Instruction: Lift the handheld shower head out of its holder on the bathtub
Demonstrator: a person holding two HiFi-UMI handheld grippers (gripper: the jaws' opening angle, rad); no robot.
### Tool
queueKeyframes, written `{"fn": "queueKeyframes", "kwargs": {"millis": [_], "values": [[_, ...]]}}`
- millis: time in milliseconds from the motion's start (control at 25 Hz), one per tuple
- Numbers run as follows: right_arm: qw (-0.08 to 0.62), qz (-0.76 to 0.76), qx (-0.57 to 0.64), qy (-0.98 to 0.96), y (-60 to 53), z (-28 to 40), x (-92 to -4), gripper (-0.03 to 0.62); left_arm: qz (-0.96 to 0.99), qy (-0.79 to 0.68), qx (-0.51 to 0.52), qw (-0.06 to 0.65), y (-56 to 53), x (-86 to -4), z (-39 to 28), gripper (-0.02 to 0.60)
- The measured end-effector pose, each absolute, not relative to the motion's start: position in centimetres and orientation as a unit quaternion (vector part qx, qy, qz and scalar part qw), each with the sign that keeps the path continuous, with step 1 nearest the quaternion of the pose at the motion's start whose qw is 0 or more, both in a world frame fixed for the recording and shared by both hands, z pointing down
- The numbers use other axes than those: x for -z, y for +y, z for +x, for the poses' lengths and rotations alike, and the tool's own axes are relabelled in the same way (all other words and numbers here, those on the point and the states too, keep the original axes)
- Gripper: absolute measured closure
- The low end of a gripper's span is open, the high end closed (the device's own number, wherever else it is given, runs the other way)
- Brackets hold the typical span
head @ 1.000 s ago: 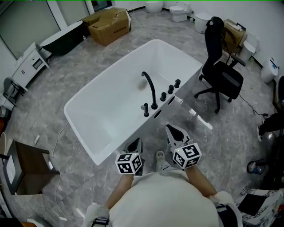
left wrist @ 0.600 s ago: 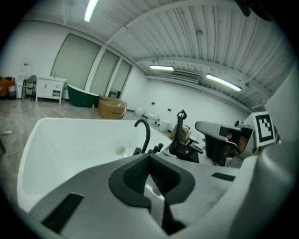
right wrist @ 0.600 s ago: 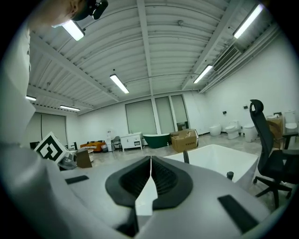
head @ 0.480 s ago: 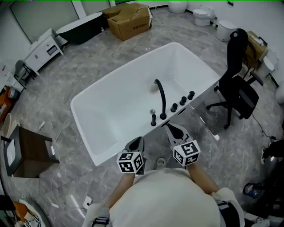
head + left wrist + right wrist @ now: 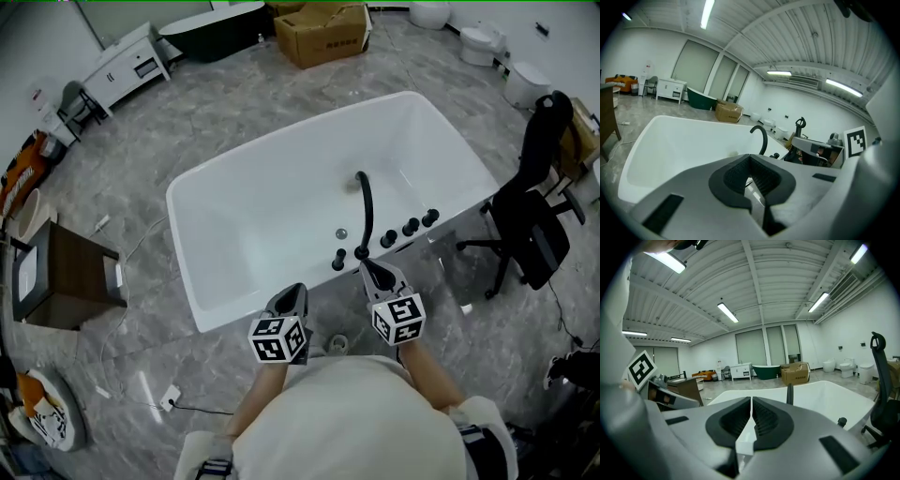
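Black on white: yet to lift shower head point(image 5: 338, 260), upright in holder on tub point(image 5: 253, 225) rim just ahead of right gripper point(image 5: 368, 269); left gripper point(image 5: 292, 295) alongside, both pressed together on nothing

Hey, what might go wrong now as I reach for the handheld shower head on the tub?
1. The right gripper is shut; unless it opens first, it may knock the handheld shower head rather than grip it.
2. The black faucet spout stands close beside it, so the jaws could bump or catch that instead.
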State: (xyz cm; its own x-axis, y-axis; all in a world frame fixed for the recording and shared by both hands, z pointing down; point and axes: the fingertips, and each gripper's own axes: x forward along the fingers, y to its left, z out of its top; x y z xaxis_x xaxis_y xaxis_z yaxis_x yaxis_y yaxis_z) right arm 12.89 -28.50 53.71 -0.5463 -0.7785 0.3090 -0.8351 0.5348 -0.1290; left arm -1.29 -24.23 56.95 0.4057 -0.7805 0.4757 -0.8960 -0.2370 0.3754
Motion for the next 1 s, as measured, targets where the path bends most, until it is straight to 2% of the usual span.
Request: {"fn": "queueKeyframes", "kwargs": {"millis": [400, 440, 520, 640, 760, 1000], "values": [[0.133, 0.442, -0.161, -0.872, -30.8, 10.8, -59.4, 0.565, 0.75, -0.563, -0.116, 0.328, -23.3, -58.7, -4.6, 0.561], [0.137, 0.44, -0.165, -0.872, -30.9, 10.4, -60.1, 0.539, 0.749, -0.562, -0.119, 0.331, -23.3, -58.9, -4.9, 0.561], [0.147, 0.433, -0.176, -0.872, -31.1, 9.6, -61.7, 0.439, 0.75, -0.557, -0.123, 0.335, -23.7, -59.3, -5.1, 0.561], [0.178, 0.424, -0.181, -0.869, -31.6, 8.9, -64.5, 0.378, 0.755, -0.55, -0.126, 0.334, -24.9, -59.3, -5.0, 0.561], [0.213, 0.419, -0.187, -0.863, -32.4, 8.3, -67.8, 0.35, 0.757, -0.549, -0.127, 0.332, -26.3, -59.3, -5.1, 0.561], [0.251, 0.43, -0.207, -0.842, -34.3, 7.7, -72.7, 0.345, 0.756, -0.545, -0.126, 0.34, -28.6, -59.8, -6.5, 0.561]]}}
